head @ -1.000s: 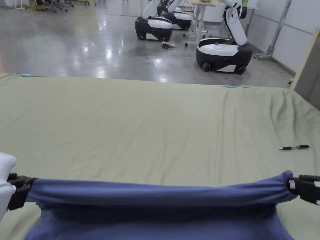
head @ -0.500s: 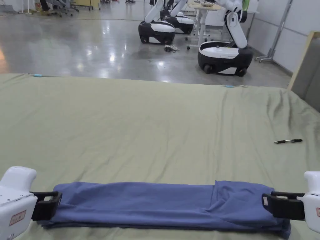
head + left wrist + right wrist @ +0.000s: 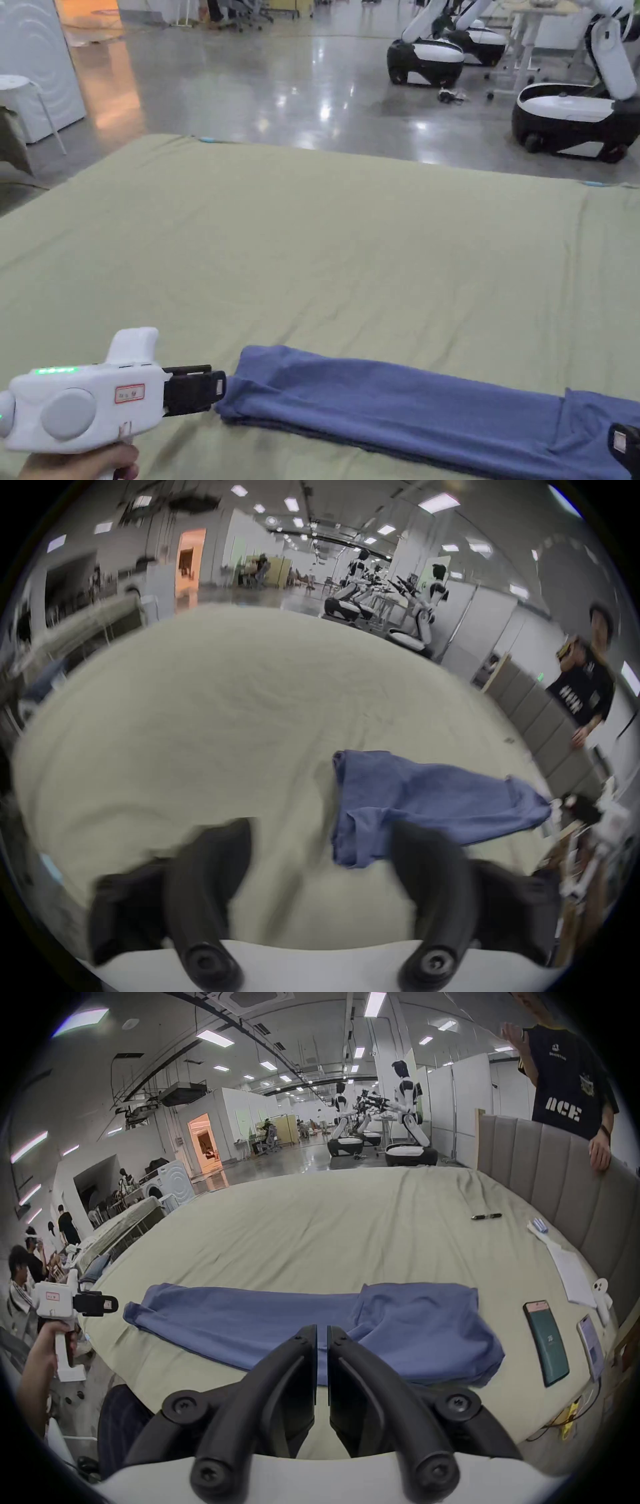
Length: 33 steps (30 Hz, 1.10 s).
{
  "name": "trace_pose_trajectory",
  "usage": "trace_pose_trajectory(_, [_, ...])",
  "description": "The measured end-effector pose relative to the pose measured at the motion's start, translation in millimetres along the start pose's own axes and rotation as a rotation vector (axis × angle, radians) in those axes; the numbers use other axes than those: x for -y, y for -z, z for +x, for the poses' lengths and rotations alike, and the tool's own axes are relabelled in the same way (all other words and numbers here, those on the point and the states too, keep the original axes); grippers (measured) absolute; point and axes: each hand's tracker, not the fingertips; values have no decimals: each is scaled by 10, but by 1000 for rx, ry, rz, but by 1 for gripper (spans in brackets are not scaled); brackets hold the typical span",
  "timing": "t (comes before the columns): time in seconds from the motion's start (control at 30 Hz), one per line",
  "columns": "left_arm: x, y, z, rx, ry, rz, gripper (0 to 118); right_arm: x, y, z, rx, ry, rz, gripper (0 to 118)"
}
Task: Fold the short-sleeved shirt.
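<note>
The shirt [image 3: 431, 409] lies as a long, narrow blue band on the green bed sheet [image 3: 350, 250], near the edge closest to you, its long axis running side to side across your front. That axis is what your next move turns on, by my reading: the band likely wants folding end over end, so each end matters. Your left tongs [image 3: 194, 390] sit just off the shirt's left end, pointing along the band toward it; in the left gripper view the left tongs [image 3: 320, 861] stand wide open with nothing between them, and the shirt [image 3: 426, 798] lies ahead and to their right. Your right tongs [image 3: 321, 1359] are over the shirt's near edge, toward its right end where a flap of cloth overlaps the band; the jaws stand narrow, a thin slit between them, and I cannot tell whether any cloth is pinched there. In the head view the right tongs [image 3: 627, 447] barely peek in at the shirt's right end. The left tongs are the freer of the two to take the left end, since they are already lined up with it. Beyond the shirt's right end, two phones [image 3: 547, 1342] rest on the sheet, so keep your carry clear of them.
</note>
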Motion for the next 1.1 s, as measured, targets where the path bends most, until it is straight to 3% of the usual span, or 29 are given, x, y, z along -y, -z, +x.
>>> trace_pose_trajectory(0.03, [10,21,-120,98,-53,25,93,7,2,-12,1,11,1,8])
trace_pose_trajectory(0.17, [-31,329,-491,365,-401,-82,92,-17,10,-85,14,15,-4,8])
trace_pose_trajectory(0.23, [27,617,-590,410,-427,-156,92,-40,-3,-105,19,16,0,8])
trace_pose_trajectory(0.33, [35,876,-672,641,-567,-128,91,-80,-11,-138,21,24,4,8])
trace_pose_trajectory(0.4, [15,1033,-559,686,-586,-178,90,-105,-8,-164,21,25,5,8])
trace_pose_trajectory(0.43, [22,1081,-484,676,-552,-177,83,-119,1,-176,15,30,4,8])
trace_pose_trajectory(0.47, [8,1111,-408,649,-507,-192,57,-125,7,-217,12,32,5,8])
trace_pose_trajectory(0.5, [-8,1164,-338,506,-483,-234,11,-131,14,-244,9,32,6,8])
trace_pose_trajectory(0.53, [-13,1195,-227,358,-448,-285,6,-135,19,-265,4,29,6,8])
trace_pose_trajectory(0.6, [-30,1033,-229,452,-446,-215,6,-132,14,-308,-4,28,7,8])
trace_pose_trajectory(0.9, [-333,415,126,-93,-98,-29,6,-147,-159,-318,-38,18,45,8])
trace_pose_trajectory(1.1, [-79,277,1297,-40,142,86,6,-109,-297,-296,-57,18,77,8])
